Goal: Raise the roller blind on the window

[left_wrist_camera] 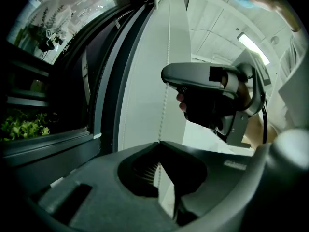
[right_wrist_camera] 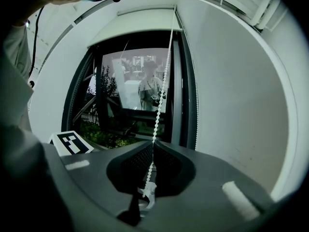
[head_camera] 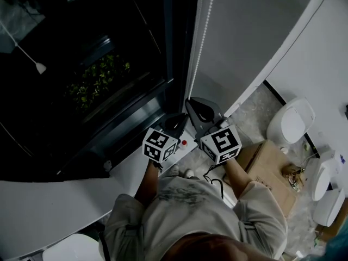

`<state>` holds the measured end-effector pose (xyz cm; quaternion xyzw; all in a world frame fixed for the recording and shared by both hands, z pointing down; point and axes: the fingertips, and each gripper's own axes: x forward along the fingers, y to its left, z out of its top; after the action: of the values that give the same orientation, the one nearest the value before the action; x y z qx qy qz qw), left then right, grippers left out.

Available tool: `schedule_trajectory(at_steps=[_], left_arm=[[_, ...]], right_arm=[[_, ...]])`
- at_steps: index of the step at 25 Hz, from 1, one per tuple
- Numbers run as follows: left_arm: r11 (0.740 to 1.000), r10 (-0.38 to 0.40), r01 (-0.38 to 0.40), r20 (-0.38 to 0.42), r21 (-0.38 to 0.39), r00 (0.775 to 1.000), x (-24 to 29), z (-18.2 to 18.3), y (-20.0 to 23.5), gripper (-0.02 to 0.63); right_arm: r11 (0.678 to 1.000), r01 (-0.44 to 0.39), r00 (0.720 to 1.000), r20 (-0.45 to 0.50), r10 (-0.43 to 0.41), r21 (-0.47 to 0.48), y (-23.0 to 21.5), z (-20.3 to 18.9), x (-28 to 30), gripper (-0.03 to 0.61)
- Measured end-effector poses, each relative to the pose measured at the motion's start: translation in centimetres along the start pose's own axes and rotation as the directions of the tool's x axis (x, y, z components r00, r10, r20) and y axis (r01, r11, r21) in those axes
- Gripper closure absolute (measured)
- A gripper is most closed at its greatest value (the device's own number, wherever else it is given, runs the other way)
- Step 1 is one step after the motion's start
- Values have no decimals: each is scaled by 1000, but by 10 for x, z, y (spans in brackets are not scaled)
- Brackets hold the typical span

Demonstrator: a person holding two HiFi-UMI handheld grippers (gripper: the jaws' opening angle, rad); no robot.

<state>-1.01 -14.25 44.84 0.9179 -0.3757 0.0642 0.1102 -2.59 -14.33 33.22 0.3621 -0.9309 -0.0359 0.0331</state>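
A white bead chain hangs down the right side of the dark window. My left gripper is shut on the bead chain, which runs up from where its jaws meet. My right gripper is just beside it and slightly farther along, shut on the same chain at its tips. The chain's white connector hangs behind those tips. The roller blind sits high at the top of the window, and most of the glass is uncovered. A hand holds the right gripper.
A white sill runs under the window, with green plants outside the glass. A white wall stands right of the frame. On the floor at the right are a cardboard box and white ceramic fixtures.
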Motion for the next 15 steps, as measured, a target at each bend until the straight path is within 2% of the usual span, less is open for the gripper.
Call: schedule_trajectory(at_steps=[10,15], left_arm=[[1000,7,-7,-29,-24,1000,7,-18,4,601],[1000,12,-13,-18,-22,1000,8,-17,3,600]], right_arm=[[1000,-1,999,-32,1,15,-3,-20,3,565],[1000,11,1000,-28,-11,20,-6,-20,1,565]])
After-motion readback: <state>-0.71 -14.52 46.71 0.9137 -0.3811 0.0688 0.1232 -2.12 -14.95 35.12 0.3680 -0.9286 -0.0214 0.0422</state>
